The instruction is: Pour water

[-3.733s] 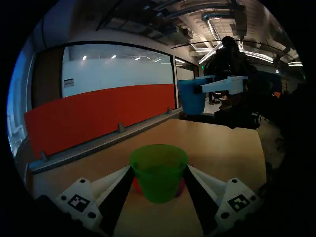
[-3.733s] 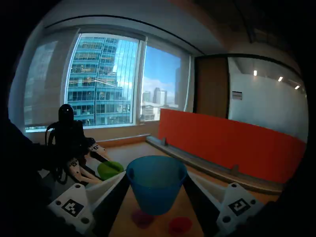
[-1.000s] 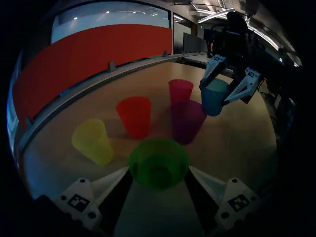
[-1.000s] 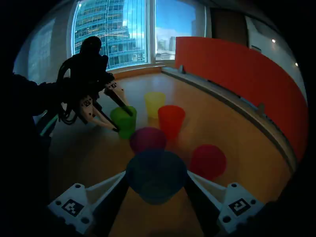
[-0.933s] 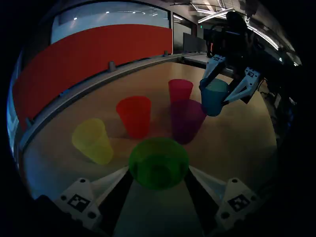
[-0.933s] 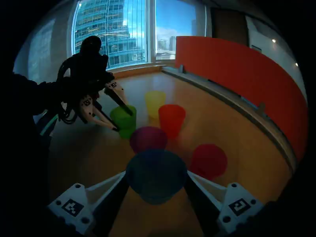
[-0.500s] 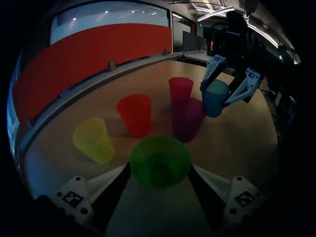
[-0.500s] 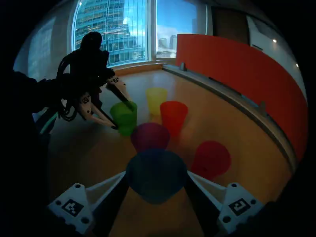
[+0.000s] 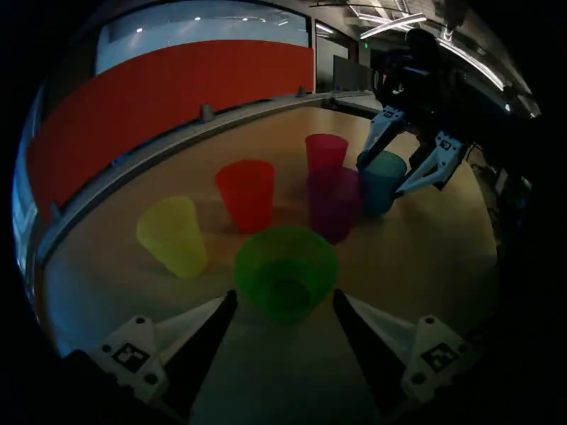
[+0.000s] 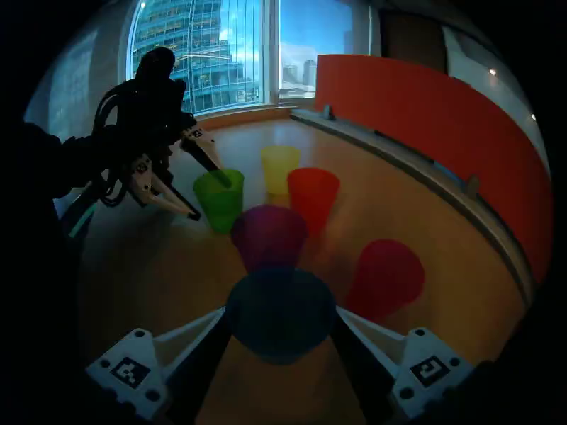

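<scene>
Green cup [image 9: 286,269] stands on the table [image 9: 432,248] between the parted fingers of the left tool [image 9: 283,296]; far right, the right tool [image 10: 281,312] grips the blue cup [image 10: 281,327] beside the purple cup [image 9: 333,202].

The left tool [image 9: 283,296] is white (black-lined fingers [image 9: 186,333]), with square markers [image 9: 133,352].

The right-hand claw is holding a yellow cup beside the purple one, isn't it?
No: the right gripper holds a blue cup, not a yellow one, beside the purple cup. The right gripper view shows it.
</scene>
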